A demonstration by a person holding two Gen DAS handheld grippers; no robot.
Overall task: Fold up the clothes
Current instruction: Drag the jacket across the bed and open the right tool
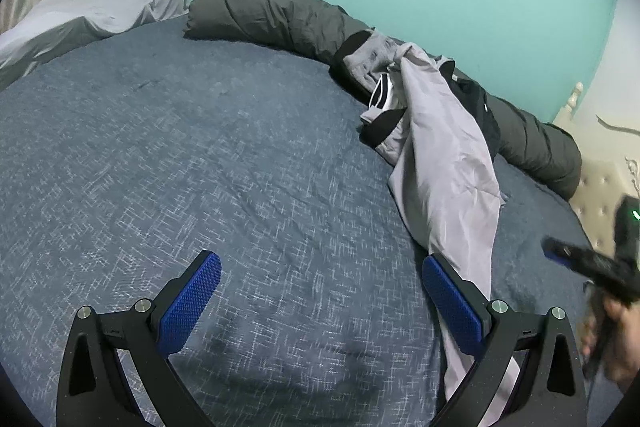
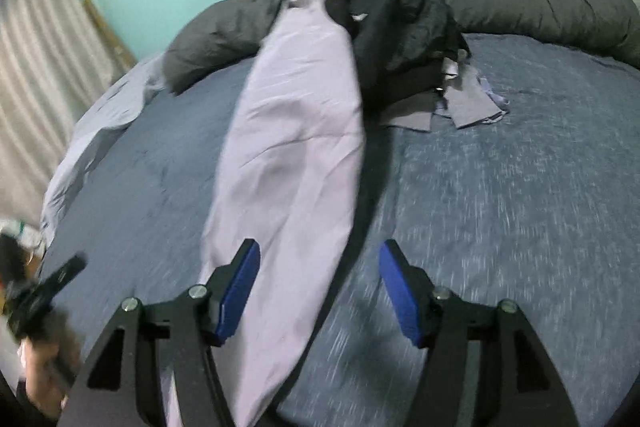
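A long lilac garment (image 1: 448,163) lies stretched across the blue bedspread (image 1: 200,147), running from a heap of black and grey clothes (image 1: 376,67) toward me. My left gripper (image 1: 320,261) is wide open over bare bedspread, and the garment's near end passes behind its right finger (image 1: 452,303). In the right wrist view the lilac garment (image 2: 292,131) runs down between the open jaws of my right gripper (image 2: 319,247), close to the left pad (image 2: 240,291). Neither pad presses on it. The clothes heap (image 2: 400,27) sits at the garment's far end.
A rolled dark grey duvet (image 1: 272,11) lies along the turquoise wall behind the clothes. A pale grey pillow (image 1: 92,11) sits at the far left, and a tufted headboard (image 1: 600,183) at the right. A hand (image 1: 612,339) holds the blurred right gripper at the right edge.
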